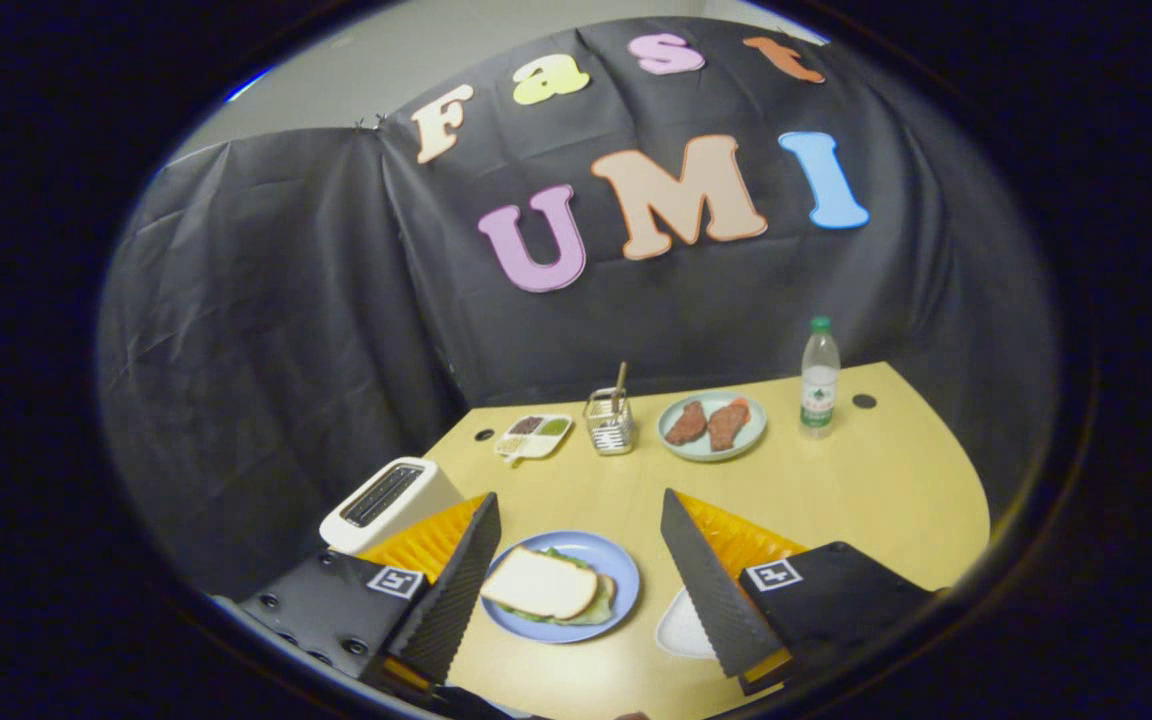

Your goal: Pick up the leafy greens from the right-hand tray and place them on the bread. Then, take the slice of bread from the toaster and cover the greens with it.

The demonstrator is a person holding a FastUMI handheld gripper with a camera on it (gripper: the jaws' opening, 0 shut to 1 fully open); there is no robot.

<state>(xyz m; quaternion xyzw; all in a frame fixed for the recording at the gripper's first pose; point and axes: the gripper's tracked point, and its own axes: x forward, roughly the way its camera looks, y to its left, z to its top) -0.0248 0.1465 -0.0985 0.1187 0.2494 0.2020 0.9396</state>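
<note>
Already the top bread slice (539, 583) lies over the leafy greens (596, 605) on the blue plate (616, 565), between the fingers. Gripper (581, 535) is spread wide, holding nothing. Toaster (388, 503) slot looks empty. Risk: slice sits skewed, greens poking out; a fingertip graze during withdrawal could slide it off.

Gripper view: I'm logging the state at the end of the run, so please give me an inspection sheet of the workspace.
Surface: wooden table, two round holes.
Job's things: top bread slice lies over the leafy greens on the blue plate; toaster slot looks empty; white tray beside the plate.
Clutter: meat plate, water bottle, wire basket, divided sauce dish.
Grippers: gripper open, fingers either side of the blue plate, holding nothing.
Cables: nothing seen.
Surroundings: black cloth wall.
</note>
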